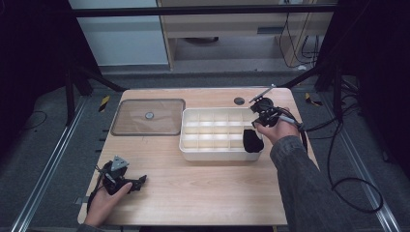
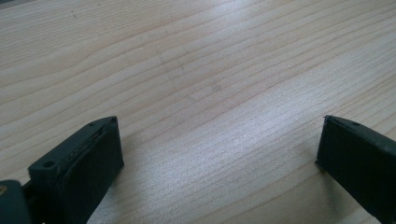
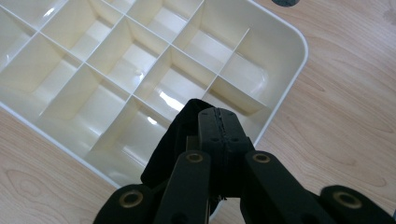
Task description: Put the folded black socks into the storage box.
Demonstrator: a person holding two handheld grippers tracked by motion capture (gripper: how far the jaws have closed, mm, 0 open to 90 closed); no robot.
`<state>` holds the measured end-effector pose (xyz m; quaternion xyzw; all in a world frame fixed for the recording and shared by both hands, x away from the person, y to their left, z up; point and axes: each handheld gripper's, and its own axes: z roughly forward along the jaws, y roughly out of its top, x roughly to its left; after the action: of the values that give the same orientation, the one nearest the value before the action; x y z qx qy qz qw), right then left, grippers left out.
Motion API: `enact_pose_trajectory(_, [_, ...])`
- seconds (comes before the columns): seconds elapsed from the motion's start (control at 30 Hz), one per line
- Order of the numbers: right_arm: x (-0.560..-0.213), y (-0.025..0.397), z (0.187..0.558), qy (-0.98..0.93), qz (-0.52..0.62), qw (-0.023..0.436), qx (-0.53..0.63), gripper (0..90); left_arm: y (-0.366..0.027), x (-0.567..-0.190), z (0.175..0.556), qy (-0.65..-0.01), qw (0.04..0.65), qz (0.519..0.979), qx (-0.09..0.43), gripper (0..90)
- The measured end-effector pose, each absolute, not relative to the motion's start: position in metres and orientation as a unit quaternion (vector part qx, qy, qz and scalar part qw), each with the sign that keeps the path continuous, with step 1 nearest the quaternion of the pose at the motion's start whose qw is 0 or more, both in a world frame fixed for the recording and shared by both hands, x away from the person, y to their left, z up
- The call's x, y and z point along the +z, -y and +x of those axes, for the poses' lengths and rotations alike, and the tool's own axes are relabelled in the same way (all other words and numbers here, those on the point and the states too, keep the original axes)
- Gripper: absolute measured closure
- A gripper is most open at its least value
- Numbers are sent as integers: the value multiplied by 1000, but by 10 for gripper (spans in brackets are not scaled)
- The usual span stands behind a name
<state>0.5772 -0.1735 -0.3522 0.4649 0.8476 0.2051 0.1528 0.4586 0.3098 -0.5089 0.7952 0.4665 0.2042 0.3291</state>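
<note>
A white tray (image 1: pixel 220 155) split into several compartments stands right of the table's middle. My right gripper (image 1: pixel 254 128) hangs over the tray's near right corner, shut on a black piece of soft material (image 1: pixel 251 140) that dangles into that corner. In the right gripper view the shut jaws (image 3: pixel 217 112) pinch the black material (image 3: pixel 177 133) above the tray (image 3: pixel 295 70), whose other compartments look bare. My left gripper (image 1: pixel 140 182) rests at the table's near left, held by a hand. Its jaws (image 2: pixel 219 121) stand wide open over bare wood.
A clear flat lid (image 1: pixel 149 117) with a small round knob lies left of the tray. A dark round grommet (image 1: pixel 239 101) sits in the tabletop behind the tray. Cables trail off the right edge. Bare wood stretches across the front of the table (image 1: pixel 203 193).
</note>
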Motion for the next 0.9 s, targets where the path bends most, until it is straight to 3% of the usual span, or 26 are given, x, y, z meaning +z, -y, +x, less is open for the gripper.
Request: enact_pose_trajectory(0.9, [-396, 165, 578, -855, 468, 134, 180, 900, -310, -509, 458, -465, 327, 797, 203, 0])
